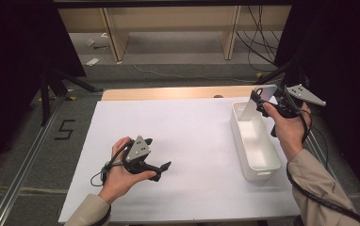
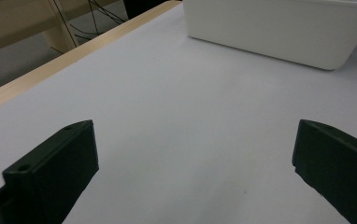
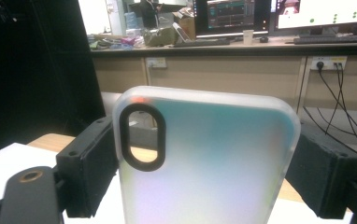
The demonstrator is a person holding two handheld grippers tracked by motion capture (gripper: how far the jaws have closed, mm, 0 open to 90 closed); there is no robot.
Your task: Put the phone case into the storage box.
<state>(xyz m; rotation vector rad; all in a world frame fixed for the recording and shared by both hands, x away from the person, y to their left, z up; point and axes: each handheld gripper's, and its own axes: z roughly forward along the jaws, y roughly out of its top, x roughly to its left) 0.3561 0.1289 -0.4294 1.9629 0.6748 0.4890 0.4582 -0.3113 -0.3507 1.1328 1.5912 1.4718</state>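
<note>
Right tool (image 1: 263,104) is gripping a translucent phone case (image 1: 258,101) across its width, the two black jaws pressing on the case's long edges, as the right gripper view shows with the case (image 3: 204,158) standing upright between them and its oval camera cutout (image 3: 141,136) near the top corner. Seen from the high view, the case is hanging with its long axis close to vertical, tilting slightly, right over the far end of the white bin (image 1: 244,141), which is sitting on the right side of the table (image 1: 178,155). That is the relation the coming move seems to be turning on: the bin's opening is lying directly below the case, and the bin's own long axis is running away from the person, so the case is probably heading straight down into the far end, or needing to be laid flat along that axis to rest on the bottom.

Left tool (image 1: 161,170) is resting low over the table well to the left of the bin, its jaws standing wide apart with nothing between them. From the left gripper view the bin (image 2: 279,32) is sitting ahead, well apart. So the right hand is the nearer one by far, and the left appears to be idling.
</note>
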